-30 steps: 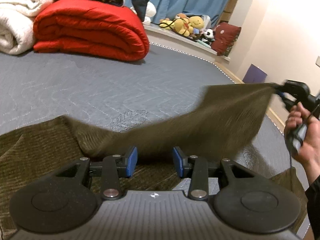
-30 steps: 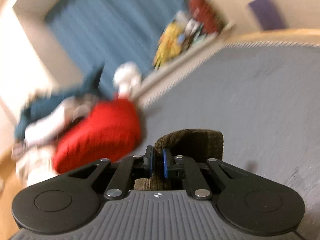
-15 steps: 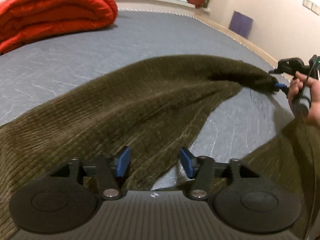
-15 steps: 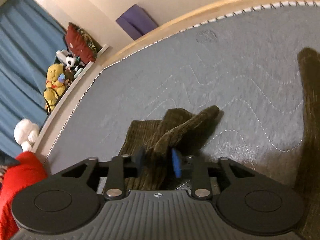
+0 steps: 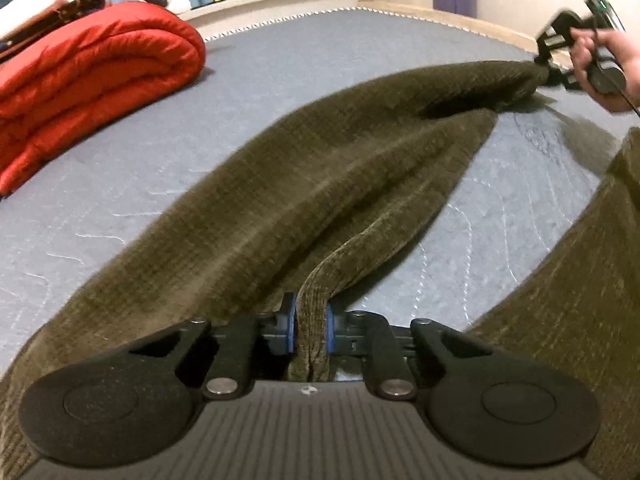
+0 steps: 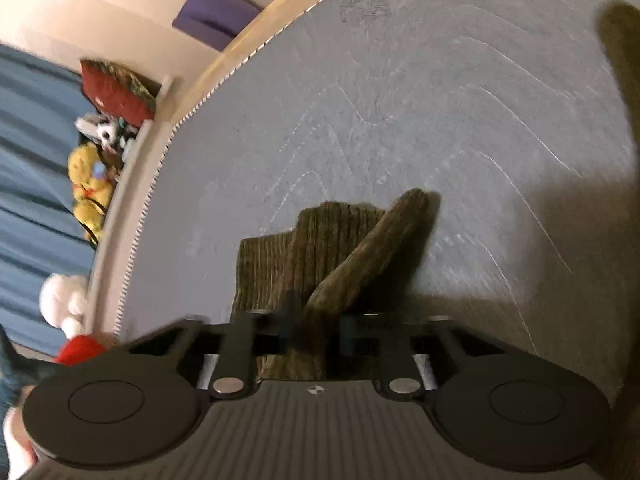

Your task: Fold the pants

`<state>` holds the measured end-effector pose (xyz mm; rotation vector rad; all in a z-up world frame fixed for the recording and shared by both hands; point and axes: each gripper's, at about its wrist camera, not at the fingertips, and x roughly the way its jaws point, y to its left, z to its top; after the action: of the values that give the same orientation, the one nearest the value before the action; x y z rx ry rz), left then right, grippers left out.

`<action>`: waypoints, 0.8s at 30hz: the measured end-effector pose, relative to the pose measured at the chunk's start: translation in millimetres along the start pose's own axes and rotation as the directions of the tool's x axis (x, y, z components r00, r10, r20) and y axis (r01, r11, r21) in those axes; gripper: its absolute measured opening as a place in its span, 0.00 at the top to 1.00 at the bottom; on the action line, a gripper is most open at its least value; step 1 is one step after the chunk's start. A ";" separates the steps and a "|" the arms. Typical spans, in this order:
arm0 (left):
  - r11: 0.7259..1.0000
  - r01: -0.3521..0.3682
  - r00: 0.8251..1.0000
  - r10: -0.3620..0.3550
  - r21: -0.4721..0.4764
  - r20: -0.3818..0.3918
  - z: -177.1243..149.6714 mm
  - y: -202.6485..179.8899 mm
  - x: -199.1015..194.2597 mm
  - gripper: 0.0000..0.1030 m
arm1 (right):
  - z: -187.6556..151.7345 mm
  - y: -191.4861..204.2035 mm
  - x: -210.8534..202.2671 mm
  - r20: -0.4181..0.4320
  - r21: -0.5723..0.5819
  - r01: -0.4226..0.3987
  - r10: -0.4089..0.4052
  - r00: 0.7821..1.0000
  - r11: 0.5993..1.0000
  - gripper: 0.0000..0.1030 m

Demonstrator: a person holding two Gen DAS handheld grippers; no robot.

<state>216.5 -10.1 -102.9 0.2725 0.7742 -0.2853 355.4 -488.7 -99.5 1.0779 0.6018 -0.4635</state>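
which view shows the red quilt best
The left wrist view: the folded red quilt lies large and sharp on the grey mattress, upper left. The right wrist view catches only a small blurred red patch at its lower left edge.

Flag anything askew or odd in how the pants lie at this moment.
The pants are bunched: the raised leg is twisted into ridges between the left gripper and right gripper, not flat on the mattress. No damage shows.

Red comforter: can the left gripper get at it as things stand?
Probably not yet. The left gripper is shut on a fold of the pants, and the red comforter lies apart across bare mattress. Nothing blocks the path, but it must release first.
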 end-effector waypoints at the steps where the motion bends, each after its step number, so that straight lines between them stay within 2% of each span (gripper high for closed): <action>1: 1.000 -0.006 1.000 0.006 -0.004 0.002 1.9 2.6 -2.7 0.86 | 3.3 16.1 -0.3 0.008 -0.054 -0.006 0.007 1.000 0.999 0.89; 2: 1.000 -0.014 1.000 0.014 -0.007 0.006 3.1 6.6 -6.1 0.87 | 6.5 36.8 -2.3 0.034 -0.111 -0.027 0.031 0.999 0.993 0.89; 4: 0.999 -0.025 1.000 0.025 -0.024 0.013 7.8 16.3 -14.7 0.87 | 12.8 85.8 -11.6 0.035 -0.227 -0.111 0.122 0.992 0.968 0.90; 6: 0.999 -0.023 0.999 0.024 -0.038 0.024 11.6 29.4 -28.2 0.87 | 15.4 131.1 -31.2 0.047 -0.347 -0.185 0.214 0.976 0.919 0.90; 8: 1.000 0.008 1.000 -0.008 -0.011 0.022 16.2 37.7 -39.1 0.87 | 17.6 159.7 -57.3 0.096 -0.454 -0.214 0.287 0.953 0.865 0.91; 9: 0.999 0.039 0.999 -0.039 0.024 0.017 17.8 39.8 -44.8 0.88 | 21.1 162.1 -65.3 0.119 -0.470 -0.213 0.301 0.946 0.857 0.91; 11: 0.987 0.115 0.993 -0.114 0.113 -0.015 16.7 38.4 -51.8 0.88 | 24.6 146.8 -72.9 0.172 -0.475 -0.149 0.258 0.951 0.867 0.91; 13: 0.962 0.197 0.980 -0.186 0.189 -0.076 8.7 31.8 -49.0 0.88 | 19.7 118.9 -64.1 0.231 -0.514 0.005 0.133 0.964 0.858 0.91; 14: 0.955 0.210 0.976 -0.191 0.210 -0.107 3.3 28.9 -44.1 0.88 | 14.0 97.2 -53.3 0.245 -0.536 0.095 0.047 0.968 0.839 0.91; 16: 0.948 0.196 0.975 -0.161 0.252 -0.154 -5.9 23.0 -32.7 0.87 | 6.2 49.3 -25.0 0.197 -0.530 0.204 -0.115 0.974 0.823 0.91; 17: 0.946 0.191 0.975 -0.151 0.263 -0.165 -8.2 22.3 -29.9 0.87 | 4.8 21.2 -11.1 0.140 -0.501 0.242 -0.199 0.970 0.831 0.91; 18: 0.945 0.195 0.974 -0.155 0.262 -0.165 -8.5 23.3 -30.2 0.87 | 4.1 -1.6 -3.7 0.097 -0.458 0.265 -0.248 0.964 0.848 0.91; 19: 0.945 0.204 0.973 -0.166 0.254 -0.162 -7.1 25.5 -33.1 0.87 | 2.5 -18.6 -5.0 0.085 -0.409 0.259 -0.246 0.966 0.875 0.92; 20: 0.946 0.208 0.973 -0.172 0.250 -0.157 -5.5 27.4 -35.7 0.87 | 0.7 -23.3 -12.3 0.107 -0.403 0.236 -0.211 0.972 0.884 0.92; 22: 0.941 0.229 0.969 -0.197 0.248 -0.147 -3.7 35.2 -43.6 0.87 | -6.9 -12.2 -28.2 0.180 -0.455 0.244 -0.180 0.967 0.856 0.93; 24: 0.937 0.251 0.963 -0.216 0.245 -0.161 -5.5 39.4 -41.8 0.87 | -3.7 -8.5 -49.4 0.268 -0.415 0.243 -0.138 0.953 0.877 0.93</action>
<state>198.3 34.6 -71.4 0.4544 0.9016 -0.6033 312.2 -485.8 -74.0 0.5178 0.5737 -0.5822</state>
